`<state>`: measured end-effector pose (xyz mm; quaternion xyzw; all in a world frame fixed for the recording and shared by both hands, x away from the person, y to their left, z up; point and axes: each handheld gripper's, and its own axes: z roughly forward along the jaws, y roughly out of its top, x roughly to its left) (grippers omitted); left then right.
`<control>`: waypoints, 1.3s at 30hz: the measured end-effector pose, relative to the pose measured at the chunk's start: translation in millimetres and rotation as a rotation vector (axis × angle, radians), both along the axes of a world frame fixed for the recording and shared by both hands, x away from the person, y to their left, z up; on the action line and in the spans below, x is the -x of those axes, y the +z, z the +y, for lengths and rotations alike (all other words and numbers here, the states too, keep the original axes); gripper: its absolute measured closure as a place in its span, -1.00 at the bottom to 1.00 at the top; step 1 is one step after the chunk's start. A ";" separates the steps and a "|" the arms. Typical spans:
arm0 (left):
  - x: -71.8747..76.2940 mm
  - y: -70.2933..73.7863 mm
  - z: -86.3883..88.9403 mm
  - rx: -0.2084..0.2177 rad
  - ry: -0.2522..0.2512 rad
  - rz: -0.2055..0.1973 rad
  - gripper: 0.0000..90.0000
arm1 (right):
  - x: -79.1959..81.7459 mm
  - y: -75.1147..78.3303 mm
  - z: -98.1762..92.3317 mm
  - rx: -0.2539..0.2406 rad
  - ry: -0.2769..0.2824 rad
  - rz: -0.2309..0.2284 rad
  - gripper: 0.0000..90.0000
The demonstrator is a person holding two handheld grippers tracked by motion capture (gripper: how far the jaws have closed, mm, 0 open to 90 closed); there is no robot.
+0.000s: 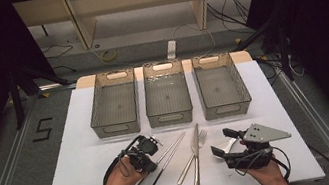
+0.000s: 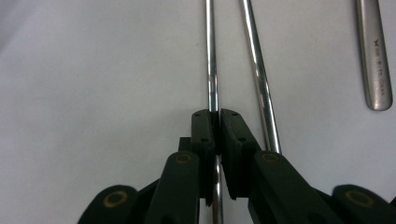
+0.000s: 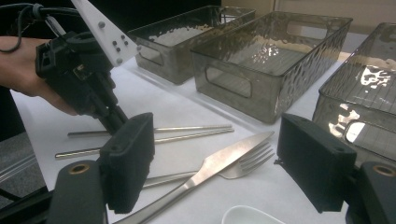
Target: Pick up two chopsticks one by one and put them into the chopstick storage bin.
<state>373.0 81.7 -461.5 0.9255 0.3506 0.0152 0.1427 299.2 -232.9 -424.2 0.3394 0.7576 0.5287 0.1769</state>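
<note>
One metal chopstick (image 2: pixel 212 70) lies on the white table (image 2: pixel 84 70), and the left gripper (image 2: pixel 215 122) has its two black jaws closed tight on it. In the left gripper view the thin stick runs straight out past the jaw tips and also shows below them, between the jaws. A second chopstick (image 2: pixel 259 79) lies just beside the right jaw and is not held. Farther off to that side is the end of a knife handle (image 2: pixel 375 56).

The high view does not show the pinch so closely. There the left gripper (image 1: pixel 143 156) sits low over the near ends of both chopsticks, with a hand (image 1: pixel 118 177) around it.

The right gripper (image 3: pixel 215 163) has its jaws wide apart with nothing held between them. Looking out between these jaws, a knife (image 3: pixel 205 175) and a fork (image 3: pixel 233 169) lie crossed on the table. Past them are the two chopsticks and the left gripper.

In the high view the right gripper (image 1: pixel 223 143) points at a small white dish (image 1: pixel 231 141). Well beyond both grippers stand three clear bins (image 1: pixel 167 94) in a row.
</note>
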 end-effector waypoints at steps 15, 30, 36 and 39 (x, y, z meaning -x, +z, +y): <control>-2.4 0.7 5.7 0.027 0.024 0.015 0.88 | 0.2 -0.1 0.4 0.004 0.004 0.000 -0.37; 1.4 20.1 16.6 0.046 0.005 -0.004 0.88 | 0.1 -0.2 0.7 0.005 0.008 0.005 -0.37; 1.6 24.4 18.3 0.059 0.006 -0.027 0.89 | 0.3 0.1 -0.2 0.001 0.009 0.006 -0.36; 2.1 27.1 19.0 0.064 0.002 -0.026 0.88 | 0.0 -0.3 0.0 0.002 0.007 0.008 -0.36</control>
